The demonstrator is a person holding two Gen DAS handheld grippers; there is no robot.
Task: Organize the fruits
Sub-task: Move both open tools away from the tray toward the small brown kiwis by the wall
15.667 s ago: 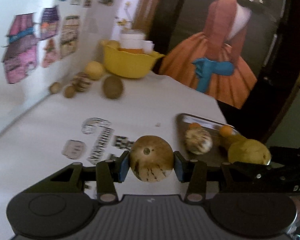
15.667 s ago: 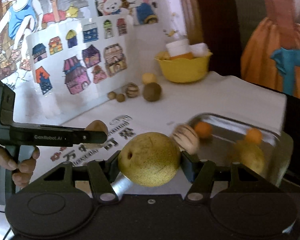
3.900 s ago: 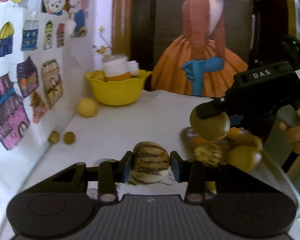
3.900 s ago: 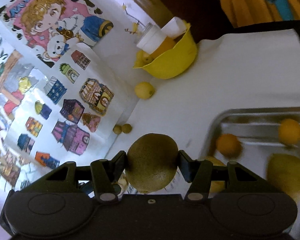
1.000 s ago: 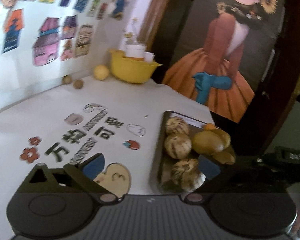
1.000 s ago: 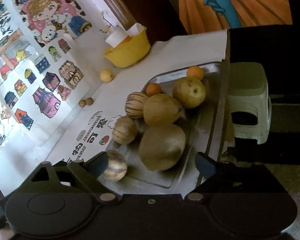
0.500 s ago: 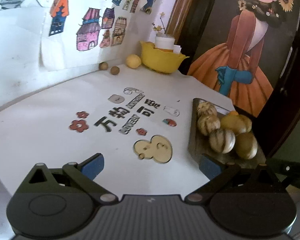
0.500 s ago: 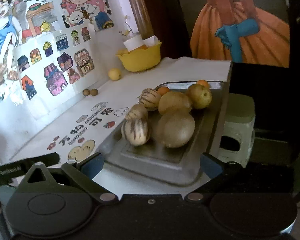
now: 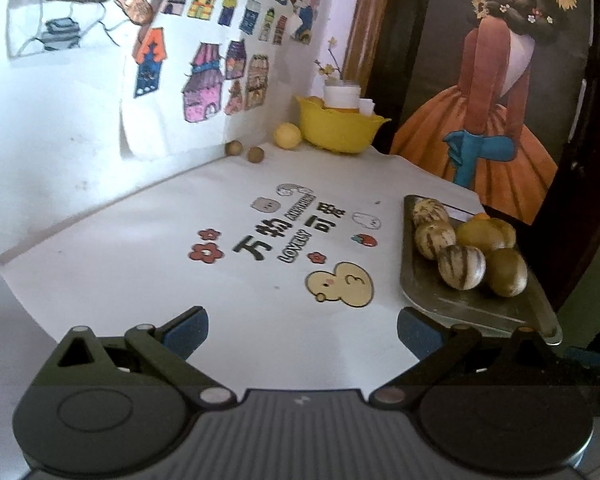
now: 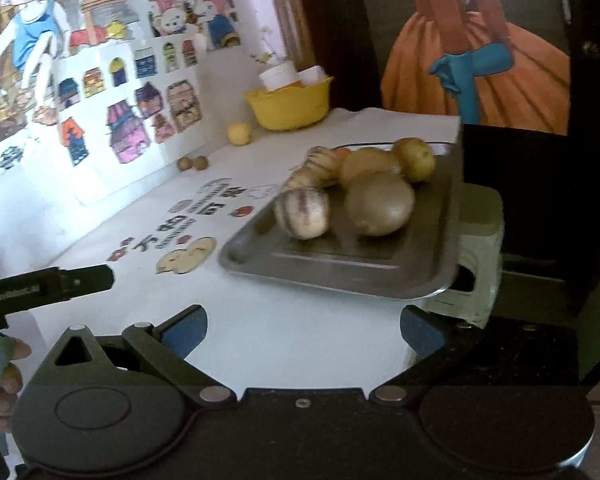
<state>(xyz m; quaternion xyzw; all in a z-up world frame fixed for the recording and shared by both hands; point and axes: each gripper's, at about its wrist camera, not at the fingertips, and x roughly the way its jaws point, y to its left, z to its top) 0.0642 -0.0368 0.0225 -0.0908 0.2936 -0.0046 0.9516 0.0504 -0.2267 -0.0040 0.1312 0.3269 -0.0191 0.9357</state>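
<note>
Left tongs [image 9: 302, 330]: mine, spread wide, empty. Right tongs [image 10: 303, 330]: same.

Metal tray [image 10: 380, 276], at two o'clock on the table [image 9: 140, 248]: striped melons [image 9: 461, 267], pears [image 10: 414, 159], a brown fruit [image 10: 380, 203], piled touching.

Strays at twelve o'clock: lemon [image 9: 287, 135] and two small brown fruits [image 9: 245, 151] beside the yellow bowl [image 9: 340, 128].

Risk: the tray looks to overhang the table's edge; nudging the pile could roll fruit off.

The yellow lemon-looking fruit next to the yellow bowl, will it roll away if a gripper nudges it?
Probably. The yellow fruit looks round and sits loose on the flat tablecloth, so a nudge could roll it. The yellow bowl beside it might stop it that way.
</note>
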